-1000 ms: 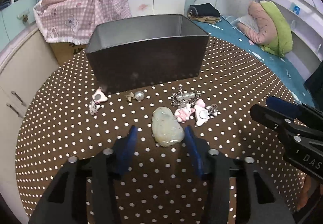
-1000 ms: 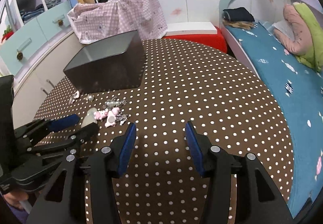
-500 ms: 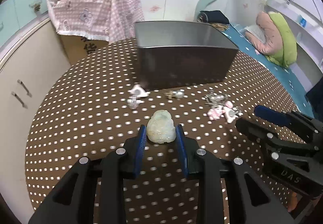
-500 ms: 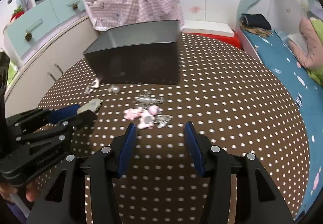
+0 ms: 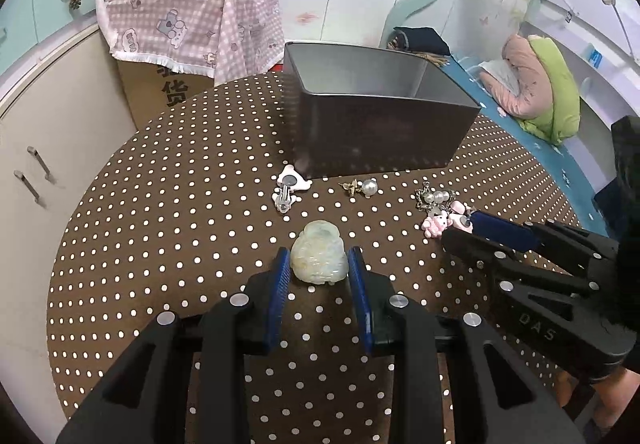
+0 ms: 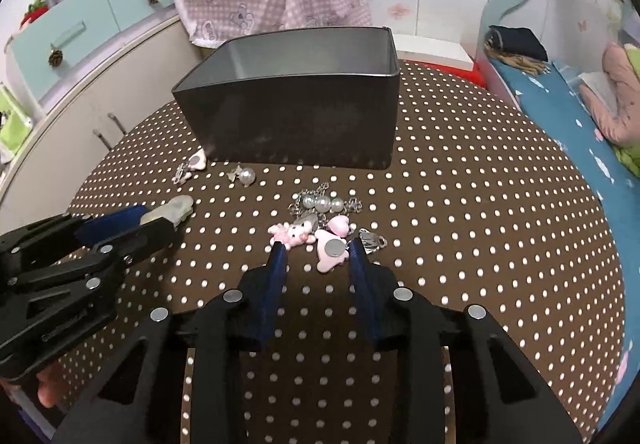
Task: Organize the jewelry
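Observation:
My left gripper (image 5: 318, 250) is shut on a pale green jade pendant (image 5: 319, 258), its blue pads against both sides, low over the dotted table. The right wrist view shows that pendant (image 6: 176, 206) sticking out of the left gripper (image 6: 160, 218). My right gripper (image 6: 316, 246) is closing around a pink charm with a round metal disc (image 6: 330, 254); its pads are not pressing on it. A pink bear charm (image 6: 292, 236) lies by its left fingertip. An open dark metal box (image 5: 380, 140) stands behind the jewelry.
A pearl chain (image 6: 322, 202), a pearl earring (image 6: 246, 176), a white clip charm (image 5: 290, 184) and a silver charm (image 6: 372, 242) lie in front of the box. The round table (image 5: 160, 244) has a brown dotted cloth. A cloth-covered carton (image 5: 160, 84) stands behind, a bed (image 6: 560, 116) to the right.
The left gripper shut on the jade pendant and moved it left, away from the pink charms. The right gripper came forward to the pink charms and its jaws narrowed.

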`<state>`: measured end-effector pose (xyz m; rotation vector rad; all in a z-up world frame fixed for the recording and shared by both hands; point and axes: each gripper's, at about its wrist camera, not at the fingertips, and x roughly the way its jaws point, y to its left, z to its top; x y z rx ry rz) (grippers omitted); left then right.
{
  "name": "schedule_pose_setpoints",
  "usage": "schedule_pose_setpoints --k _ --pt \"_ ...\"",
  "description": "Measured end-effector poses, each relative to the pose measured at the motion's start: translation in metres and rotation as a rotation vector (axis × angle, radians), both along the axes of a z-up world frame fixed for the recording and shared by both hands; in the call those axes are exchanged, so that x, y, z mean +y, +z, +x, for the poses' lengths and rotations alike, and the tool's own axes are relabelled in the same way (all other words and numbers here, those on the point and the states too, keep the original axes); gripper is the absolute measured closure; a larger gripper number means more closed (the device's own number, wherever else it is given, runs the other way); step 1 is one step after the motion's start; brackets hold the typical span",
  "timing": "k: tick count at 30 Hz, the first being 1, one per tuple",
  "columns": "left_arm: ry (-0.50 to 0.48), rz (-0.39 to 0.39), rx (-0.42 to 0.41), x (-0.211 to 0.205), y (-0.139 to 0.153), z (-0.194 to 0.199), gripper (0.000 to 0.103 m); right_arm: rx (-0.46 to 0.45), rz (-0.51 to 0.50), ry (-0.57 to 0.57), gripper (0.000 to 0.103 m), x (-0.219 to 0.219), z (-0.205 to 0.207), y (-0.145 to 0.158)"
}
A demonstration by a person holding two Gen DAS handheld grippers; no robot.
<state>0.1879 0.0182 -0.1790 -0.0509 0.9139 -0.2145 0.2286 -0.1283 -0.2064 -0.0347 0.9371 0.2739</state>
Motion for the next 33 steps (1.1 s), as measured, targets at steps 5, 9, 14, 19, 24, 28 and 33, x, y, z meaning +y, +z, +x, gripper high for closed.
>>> schedule_pose_setpoints --k 5,9,14,19,24,28,33 --pt "-0.008 -0.014 0.001 0.005 0.0 0.004 0.075 -0.012 -0.006 0.008 0.086 -0.003 0.005 0.0" --pt "-0.014 -0.032 -0.011 0.006 0.006 0.001 0.075 -0.019 0.036 0.006 0.086 -0.012 -0.002 0.008" --pt "-0.039 -0.062 -0.035 0.006 0.02 -0.002 0.079 -0.046 0.118 0.012 0.086 -0.026 -0.013 0.033" --pt "-0.079 -0.093 -0.064 0.001 0.033 -0.006 0.1 -0.061 0.24 0.004 0.086 -0.048 -0.017 0.057" --pt "-0.069 -0.079 -0.053 -0.001 0.029 -0.006 0.099 -0.059 0.316 -0.002 0.086 -0.064 -0.021 0.067" --pt "-0.053 -0.062 -0.021 0.001 0.016 -0.005 0.078 -0.045 0.388 0.011 0.086 -0.071 -0.022 0.07" --pt "-0.045 -0.062 0.001 -0.002 0.003 -0.002 0.053 -0.046 0.348 -0.001 0.086 -0.068 -0.021 0.067"
